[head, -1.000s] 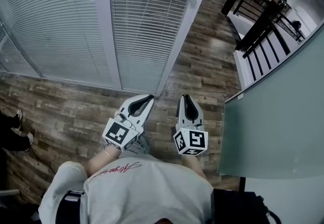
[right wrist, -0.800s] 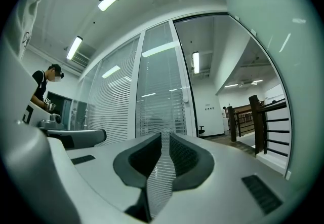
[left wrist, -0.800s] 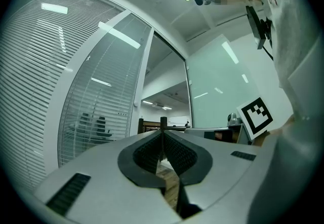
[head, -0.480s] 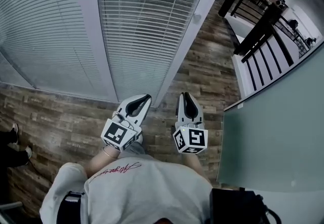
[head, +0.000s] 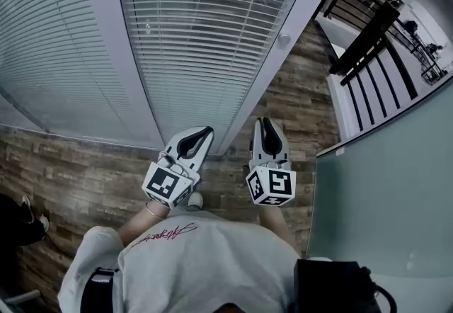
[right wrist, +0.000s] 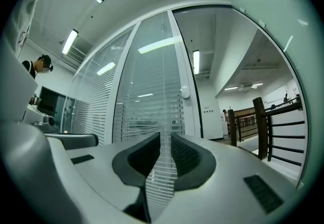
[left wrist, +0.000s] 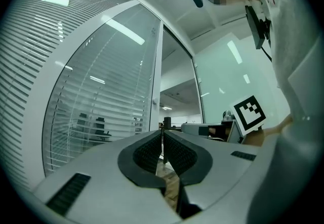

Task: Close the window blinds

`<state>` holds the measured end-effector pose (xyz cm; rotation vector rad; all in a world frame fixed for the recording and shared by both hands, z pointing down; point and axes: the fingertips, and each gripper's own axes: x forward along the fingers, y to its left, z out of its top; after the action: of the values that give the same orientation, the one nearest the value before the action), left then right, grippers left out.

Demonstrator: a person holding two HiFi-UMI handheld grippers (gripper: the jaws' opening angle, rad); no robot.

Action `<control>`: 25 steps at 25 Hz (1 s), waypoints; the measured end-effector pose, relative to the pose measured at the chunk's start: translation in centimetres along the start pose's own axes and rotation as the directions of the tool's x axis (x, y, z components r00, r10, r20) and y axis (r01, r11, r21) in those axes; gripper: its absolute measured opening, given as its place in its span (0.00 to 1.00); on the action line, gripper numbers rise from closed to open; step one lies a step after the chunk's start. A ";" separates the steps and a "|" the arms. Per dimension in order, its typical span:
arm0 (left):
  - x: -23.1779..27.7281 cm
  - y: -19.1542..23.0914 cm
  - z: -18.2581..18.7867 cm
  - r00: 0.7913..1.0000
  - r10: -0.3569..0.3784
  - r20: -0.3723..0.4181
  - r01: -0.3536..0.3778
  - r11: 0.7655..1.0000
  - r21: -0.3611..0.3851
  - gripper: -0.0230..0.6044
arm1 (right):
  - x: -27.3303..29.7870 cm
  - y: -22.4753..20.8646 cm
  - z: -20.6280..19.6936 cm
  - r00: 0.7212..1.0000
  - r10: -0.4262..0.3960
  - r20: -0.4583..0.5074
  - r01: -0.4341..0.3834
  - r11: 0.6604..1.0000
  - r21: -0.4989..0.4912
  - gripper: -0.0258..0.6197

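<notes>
Blinds (head: 202, 35) hang with slats open behind the glass ahead, so I would bring the right gripper (head: 264, 122), empty jaws just opening slightly, squarely to the knob (head: 284, 40), probably their control, on the frame's right edge; the left gripper (head: 206, 132) is closed, empty.

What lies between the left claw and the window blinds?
Nothing stands there: the head view shows only bare wood floor under the gap between the left claw and the window blinds.
</notes>
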<state>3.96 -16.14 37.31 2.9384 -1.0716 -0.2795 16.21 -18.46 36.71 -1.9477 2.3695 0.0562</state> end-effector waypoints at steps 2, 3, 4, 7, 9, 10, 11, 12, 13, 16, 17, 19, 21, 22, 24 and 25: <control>0.3 0.9 -0.5 1.000 0.003 -0.003 -0.003 1.000 -0.006 0.07 | 1.3 -0.6 0.5 1.000 -0.002 0.015 0.002 1.000 -0.005 0.15; 0.5 1.2 -0.8 1.000 0.002 -0.005 -0.002 1.000 -0.009 0.07 | 2.0 -1.0 0.9 1.000 -0.004 0.027 0.005 1.000 -0.008 0.16; 0.6 1.5 -1.0 1.000 -0.002 -0.006 0.002 1.000 -0.009 0.07 | 2.8 -1.5 1.5 0.999 -0.007 0.043 0.008 1.000 -0.011 0.16; 1.2 2.3 -1.3 1.000 -0.012 -0.002 0.012 1.000 -0.004 0.07 | 5.6 -3.1 4.3 0.995 -0.022 0.098 0.025 0.999 -0.028 0.17; 1.6 3.1 -1.2 1.000 -0.009 -0.003 0.009 1.000 -0.011 0.07 | 7.8 -4.3 6.5 0.990 -0.038 0.133 0.044 0.998 -0.041 0.19; 1.7 3.4 -1.3 1.000 -0.012 -0.003 0.012 1.000 -0.010 0.07 | 8.8 -4.8 7.4 0.988 -0.048 0.148 0.055 0.998 -0.044 0.20; 1.8 3.7 -1.5 1.000 -0.019 -0.001 0.019 1.000 -0.005 0.07 | 9.7 -5.3 8.2 0.985 -0.060 0.162 0.068 0.997 -0.044 0.22; 1.9 3.9 -1.8 1.000 -0.028 0.003 0.028 1.000 0.002 0.07 | 10.7 -5.7 8.8 0.982 -0.073 0.172 0.081 0.996 -0.041 0.23; 2.1 4.1 -1.9 0.999 -0.036 0.005 0.036 0.999 0.008 0.07 | 11.6 -6.2 9.4 0.980 -0.086 0.179 0.093 0.995 -0.035 0.24; 3.1 4.6 -1.4 0.999 -0.045 -0.004 0.046 0.999 0.014 0.07 | 13.7 -7.2 10.7 0.975 -0.120 0.186 0.121 0.993 0.007 0.27; 3.5 4.8 -1.0 0.999 -0.047 -0.008 0.047 0.999 0.014 0.07 | 14.2 -7.4 11.2 0.974 -0.129 0.187 0.127 0.992 0.025 0.27; 4.4 5.0 0.0 0.998 -0.054 -0.012 0.055 0.998 0.018 0.07 | 15.3 -7.7 12.3 0.970 -0.147 0.191 0.138 0.989 0.060 0.27; 5.0 5.2 0.4 0.998 -0.064 -0.013 0.064 0.998 0.021 0.07 | 15.9 -7.8 12.9 0.964 -0.176 0.201 0.163 0.983 0.079 0.26; 5.2 5.3 0.4 0.998 -0.068 -0.014 0.068 0.997 0.021 0.07 | 15.9 -7.9 12.9 0.959 -0.196 0.206 0.183 0.980 0.082 0.26; 5.4 5.5 0.3 0.997 -0.074 -0.020 0.074 0.997 0.018 0.07 | 15.8 -8.0 13.0 0.949 -0.231 0.216 0.219 0.972 0.080 0.26; 5.5 5.5 0.2 0.997 -0.076 -0.023 0.077 0.997 0.017 0.07 | 15.7 -8.0 13.0 0.945 -0.240 0.223 0.230 0.971 0.072 0.26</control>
<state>4.57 -23.91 36.53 2.9953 -0.9656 -0.2380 21.48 -34.41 22.64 -2.0621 1.9667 0.2015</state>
